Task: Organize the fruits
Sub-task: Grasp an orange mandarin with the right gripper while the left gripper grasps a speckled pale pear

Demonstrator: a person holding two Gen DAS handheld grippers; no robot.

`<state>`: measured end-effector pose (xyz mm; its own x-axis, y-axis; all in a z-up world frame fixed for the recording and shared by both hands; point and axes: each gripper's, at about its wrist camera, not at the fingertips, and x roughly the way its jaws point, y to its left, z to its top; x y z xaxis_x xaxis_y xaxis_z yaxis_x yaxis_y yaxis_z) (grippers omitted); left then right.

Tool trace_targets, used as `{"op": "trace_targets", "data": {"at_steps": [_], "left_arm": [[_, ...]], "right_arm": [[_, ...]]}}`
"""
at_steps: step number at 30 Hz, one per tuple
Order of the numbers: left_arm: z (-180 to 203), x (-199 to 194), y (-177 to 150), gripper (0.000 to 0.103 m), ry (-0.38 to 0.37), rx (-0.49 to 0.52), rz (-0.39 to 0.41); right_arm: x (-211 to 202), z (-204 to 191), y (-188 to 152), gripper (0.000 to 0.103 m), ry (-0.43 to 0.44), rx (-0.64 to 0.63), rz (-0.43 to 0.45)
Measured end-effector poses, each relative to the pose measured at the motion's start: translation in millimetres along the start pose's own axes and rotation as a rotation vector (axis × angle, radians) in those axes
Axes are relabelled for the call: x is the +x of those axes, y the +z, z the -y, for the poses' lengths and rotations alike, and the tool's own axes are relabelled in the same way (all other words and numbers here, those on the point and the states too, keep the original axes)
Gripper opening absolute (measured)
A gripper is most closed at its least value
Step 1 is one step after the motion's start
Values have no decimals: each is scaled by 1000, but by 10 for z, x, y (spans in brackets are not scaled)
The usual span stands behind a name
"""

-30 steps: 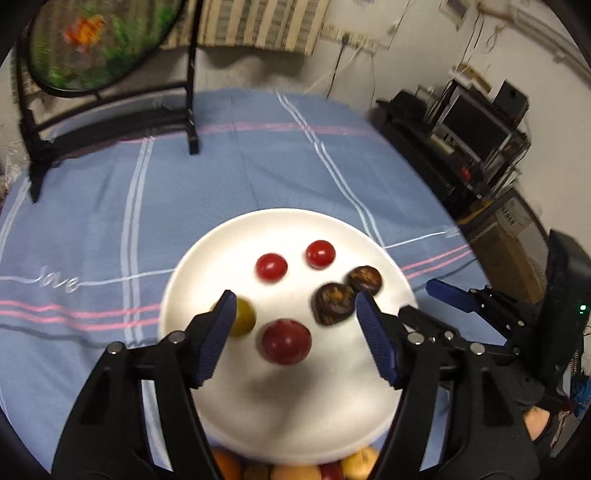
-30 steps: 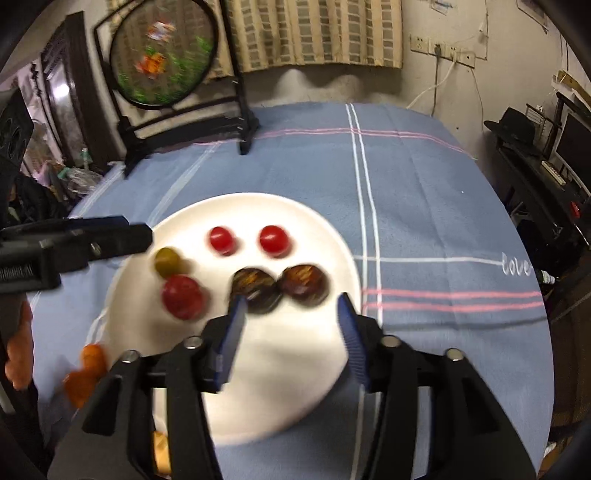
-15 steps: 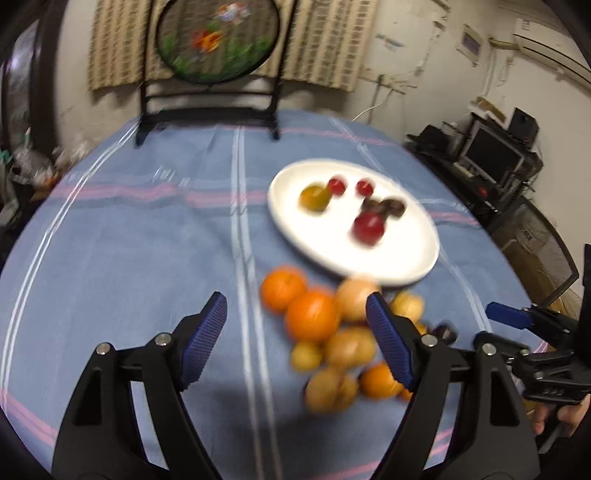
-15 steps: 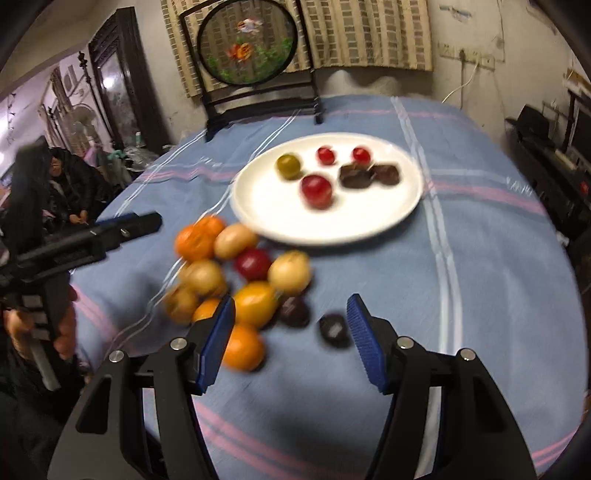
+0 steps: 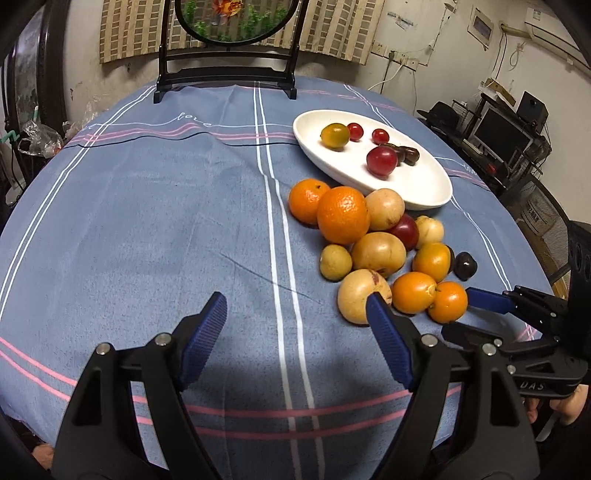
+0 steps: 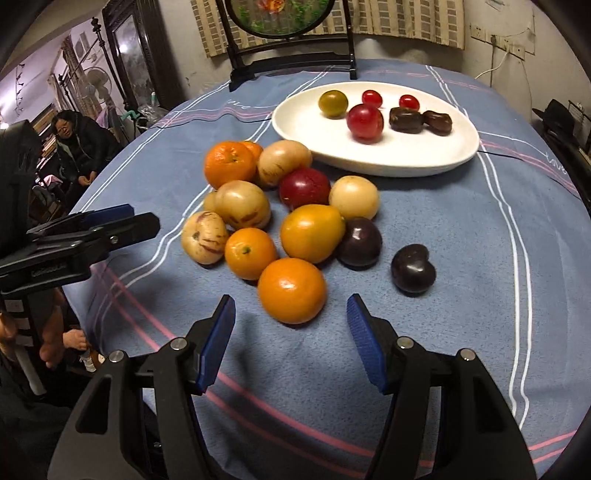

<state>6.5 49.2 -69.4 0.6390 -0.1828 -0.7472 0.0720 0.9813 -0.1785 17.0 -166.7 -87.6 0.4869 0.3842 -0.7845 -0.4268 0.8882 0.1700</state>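
both tools hang spread and empty over the blue striped tabletop [image 6: 480, 258]: the right tool [image 6: 291, 345] just short of a glossy orange [image 6: 291, 290], the left tool [image 5: 295, 325] beside a pale speckled fruit [image 5: 360, 301]. behind them sits a loose heap of fruit [image 6: 280, 214], oranges, tan and dark plums touching. farther back, the white plate [image 6: 388, 158] holds small tomatoes and two dark pieces.

A lived-in home: clothed round table [image 5: 147, 206], goldfish screen [image 5: 229, 18], computer desk [image 5: 509, 136], seated woman [image 6: 79, 144].
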Motion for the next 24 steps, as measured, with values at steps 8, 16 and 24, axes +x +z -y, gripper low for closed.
{"op": "trace_targets", "data": {"at_steps": [8,16,24], "left_arm": [[112,98,-21,79,-16,22,-33],[326,231,-68,79,-37,92,-69],[446,497,-18,64,-4,106,-64]], "right_arm": [[91,-18,11,40,5,-41,37],[-146,123,-12,39,27,31,57],[-201,150,-80,39,8,37,51]]}}
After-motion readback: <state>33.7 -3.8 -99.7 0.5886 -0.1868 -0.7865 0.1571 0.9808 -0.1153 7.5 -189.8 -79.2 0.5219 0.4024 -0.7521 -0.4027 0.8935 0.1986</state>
